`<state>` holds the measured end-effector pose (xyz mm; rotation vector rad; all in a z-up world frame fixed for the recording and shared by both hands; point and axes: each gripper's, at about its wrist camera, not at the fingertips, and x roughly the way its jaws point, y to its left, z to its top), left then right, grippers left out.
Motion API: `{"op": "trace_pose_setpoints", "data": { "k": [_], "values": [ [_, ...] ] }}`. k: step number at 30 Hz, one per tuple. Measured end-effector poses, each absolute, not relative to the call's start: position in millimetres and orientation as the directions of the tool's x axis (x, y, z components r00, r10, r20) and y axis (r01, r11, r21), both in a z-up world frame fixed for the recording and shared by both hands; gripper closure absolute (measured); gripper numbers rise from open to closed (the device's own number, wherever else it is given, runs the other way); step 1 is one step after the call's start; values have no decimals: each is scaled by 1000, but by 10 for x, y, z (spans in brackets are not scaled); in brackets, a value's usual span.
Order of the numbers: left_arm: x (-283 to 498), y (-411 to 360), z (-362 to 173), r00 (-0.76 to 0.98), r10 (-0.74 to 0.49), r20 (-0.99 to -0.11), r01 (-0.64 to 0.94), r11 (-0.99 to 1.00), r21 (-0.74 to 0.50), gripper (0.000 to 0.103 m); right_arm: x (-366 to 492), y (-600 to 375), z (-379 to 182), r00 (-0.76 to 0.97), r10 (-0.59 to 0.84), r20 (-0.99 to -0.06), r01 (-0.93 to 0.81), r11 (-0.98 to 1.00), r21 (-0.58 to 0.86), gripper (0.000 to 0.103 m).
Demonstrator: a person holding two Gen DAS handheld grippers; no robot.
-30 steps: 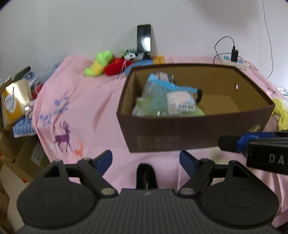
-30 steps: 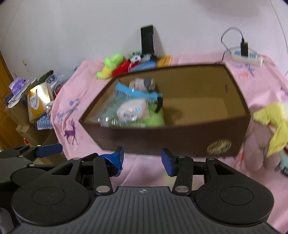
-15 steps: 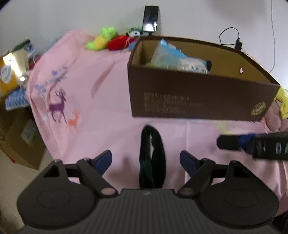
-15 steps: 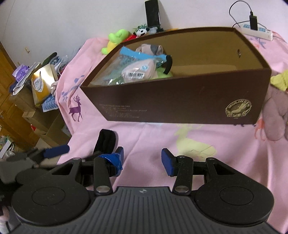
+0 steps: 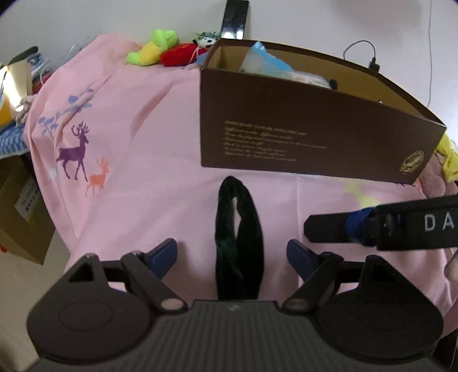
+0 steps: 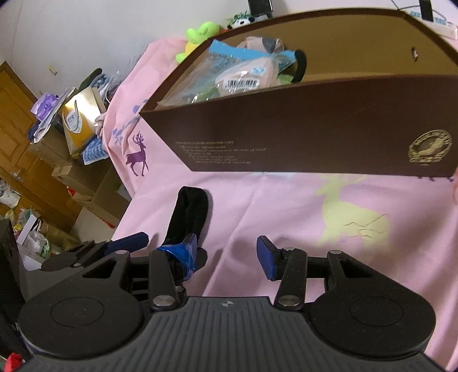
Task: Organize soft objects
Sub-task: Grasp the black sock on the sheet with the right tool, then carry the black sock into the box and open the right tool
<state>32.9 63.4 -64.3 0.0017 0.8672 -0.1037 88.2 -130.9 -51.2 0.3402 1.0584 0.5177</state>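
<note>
A dark green, almost black soft loop [image 5: 239, 234] lies on the pink cloth in front of the brown box [image 5: 309, 140]. My left gripper [image 5: 232, 253] is open, its jaws either side of the loop's near end. The loop also shows in the right wrist view [image 6: 190, 214]. My right gripper [image 6: 227, 253] is open and empty, just right of the loop, in front of the box [image 6: 315, 126]. The box holds bagged soft items [image 6: 240, 77]. The right gripper's finger shows in the left wrist view [image 5: 372, 226].
Green and red plush toys [image 5: 160, 51] and a phone [image 5: 234, 18] sit at the back by the wall. A yellow and pink plush [image 5: 446, 160] lies right of the box. The cloth's left edge drops to cardboard boxes [image 6: 71, 171] and clutter on the floor.
Both grippers have dropped lower and closer to the cloth in front of the box. The dark loop has come into full view between the left jaws.
</note>
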Motion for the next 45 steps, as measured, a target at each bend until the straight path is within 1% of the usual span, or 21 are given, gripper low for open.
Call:
{"op": "trace_pose_setpoints", "data": {
  "k": [4, 7, 8, 9, 11, 13, 14, 15, 16, 18, 20, 21, 22, 23, 28, 34, 40, 45],
  "values": [
    [377, 716, -667, 651, -96, -753, 75, 995, -62, 20, 984, -1222, -533, 375, 574, -728, -240, 819, 522, 72],
    [381, 723, -666, 665, -108, -739, 87, 994, -67, 22, 1072, -1154, -568, 355, 586, -728, -235, 810, 537, 72],
    [384, 722, -669, 668, -112, -736, 94, 993, -66, 25, 1098, -1128, -583, 346, 592, -728, -233, 805, 545, 72],
    [389, 722, -675, 668, -121, -734, 104, 992, -69, 34, 1117, -1109, -595, 338, 599, -726, -232, 801, 552, 72],
    [399, 718, -694, 664, -137, -735, 120, 990, -76, 43, 1144, -1074, -614, 322, 609, -724, -229, 793, 565, 72],
    [400, 710, -706, 671, -138, -729, 128, 989, -69, 45, 1160, -1046, -633, 310, 615, -725, -228, 788, 572, 72],
    [402, 712, -708, 674, -140, -726, 131, 989, -69, 49, 1162, -1034, -644, 305, 618, -725, -230, 786, 573, 72],
    [404, 713, -709, 675, -146, -723, 135, 988, -73, 56, 1163, -1029, -647, 304, 621, -723, -233, 784, 575, 72],
    [408, 720, -708, 676, -152, -721, 138, 987, -80, 58, 1161, -1024, -641, 307, 622, -720, -239, 783, 574, 72],
    [416, 726, -703, 676, -165, -718, 141, 986, -94, 76, 1158, -1019, -633, 307, 625, -718, -250, 781, 573, 72],
    [422, 722, -700, 673, -170, -719, 142, 985, -101, 83, 1170, -1018, -631, 302, 631, -715, -257, 776, 576, 72],
    [425, 722, -702, 672, -174, -720, 143, 984, -104, 87, 1175, -1024, -630, 299, 634, -713, -262, 773, 577, 73],
    [425, 727, -701, 672, -177, -719, 145, 984, -107, 88, 1175, -1029, -632, 296, 638, -711, -267, 770, 579, 74],
    [422, 726, -690, 674, -181, -716, 147, 983, -111, 93, 1174, -1037, -633, 296, 640, -709, -270, 768, 581, 74],
    [400, 704, -637, 674, -194, -713, 151, 981, -124, 96, 1201, -1135, -631, 281, 669, -688, -244, 743, 623, 80],
    [281, 557, -452, 690, -239, -683, 209, 969, -129, 96, 1102, -1385, -452, 298, 707, -641, -258, 706, 660, 86],
    [123, 276, -155, 718, -311, -622, 310, 944, -114, 96, 960, -1764, -163, 371, 722, -584, -279, 687, 671, 88],
    [102, 120, 134, 746, -368, -555, 370, 922, -115, 97, 940, -1960, 90, 440, 727, -528, -293, 672, 681, 88]
  ]
}}
